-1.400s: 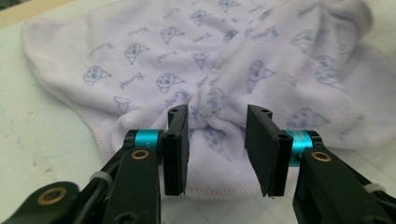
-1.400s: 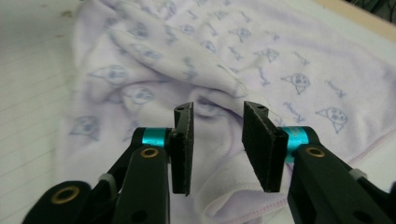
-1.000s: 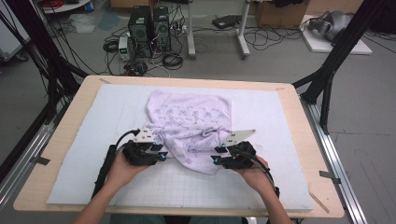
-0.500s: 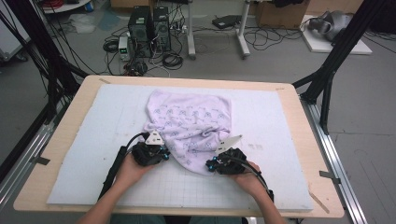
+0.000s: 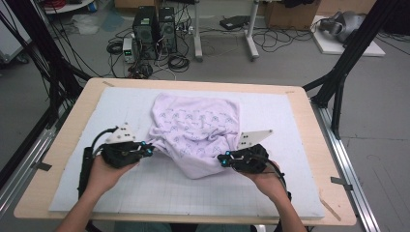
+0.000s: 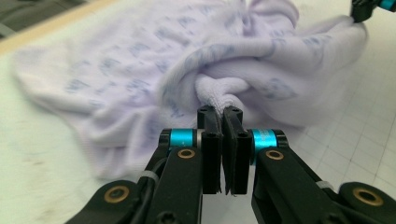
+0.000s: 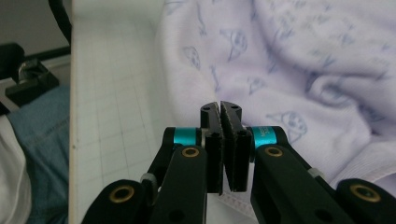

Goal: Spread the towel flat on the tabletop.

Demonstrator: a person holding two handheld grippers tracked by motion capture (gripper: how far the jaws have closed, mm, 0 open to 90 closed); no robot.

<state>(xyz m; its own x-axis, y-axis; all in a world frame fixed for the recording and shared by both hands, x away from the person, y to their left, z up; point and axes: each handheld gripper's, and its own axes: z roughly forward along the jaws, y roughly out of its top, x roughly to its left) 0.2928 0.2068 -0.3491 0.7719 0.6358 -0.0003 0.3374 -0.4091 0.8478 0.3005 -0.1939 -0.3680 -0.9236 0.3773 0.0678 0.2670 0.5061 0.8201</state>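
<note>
Big wooden table [image 5: 58, 159] w/ white gridded mat [image 5: 116, 111] on top, prob there as flat work surface for folding/spreading cloth.

Pale lilac printed garment [image 5: 196, 125] lying mid-mat, slightly toward 12 o'clock of the two hands. Far edge at 12 spread fairly flat; near part at 6 bunched and gathered, pulled into two tight points at approx 8 and 4 o'clock where grippers bite. Long axis hard to call in this crumpled state: far hem running roughly 9-to-3, bulk tapering toward 6. Looks like a top or shorts, can't tell which.

Left gripper [image 5: 147, 150] at approx 8 o'clock of garment, held level, tips aimed toward 3. In left gripper view, jaws pressed together on a twisted ribbed fold of garment [image 6: 224, 91], cloth drawn taut from that pinch. Having just been closing, now clamped w/ fabric between pads.

Right gripper [image 5: 225, 158] at approx 4 o'clock of garment, tips aimed toward 9. In right gripper view, jaws likewise together, having just been closing; hem edge [image 7: 243, 203] running under and between them, so judged clamped on garment edge, tho pinch itself mostly hidden behind pads.

Both grips low on near edge, opposite sides: prob so cloth can be lifted and stretched out between hands, likely to shake flat or fold.
</note>
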